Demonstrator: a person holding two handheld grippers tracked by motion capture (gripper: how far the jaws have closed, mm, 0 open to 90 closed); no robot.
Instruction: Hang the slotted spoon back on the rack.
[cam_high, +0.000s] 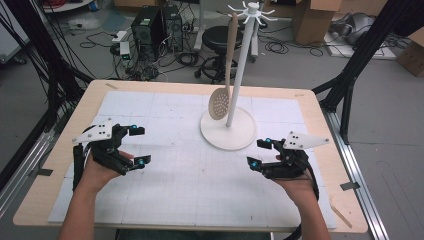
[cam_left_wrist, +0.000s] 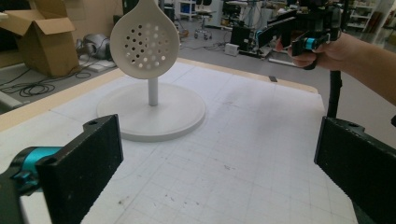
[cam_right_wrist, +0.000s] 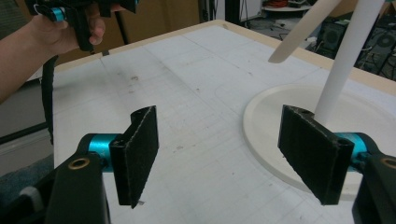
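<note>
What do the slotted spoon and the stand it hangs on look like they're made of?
The slotted spoon looks like pale wood or matte beige plastic; its tone is warmer than the stand, and no grain is visible. The stand looks like white painted metal or plastic, smooth and even.

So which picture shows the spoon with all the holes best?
The high view: the whole spoon hangs from the white stand, handle and bowl together. The left gripper view shows its holey bowl up close, handle cut off. The right gripper view catches a bit of pale handle.
</note>
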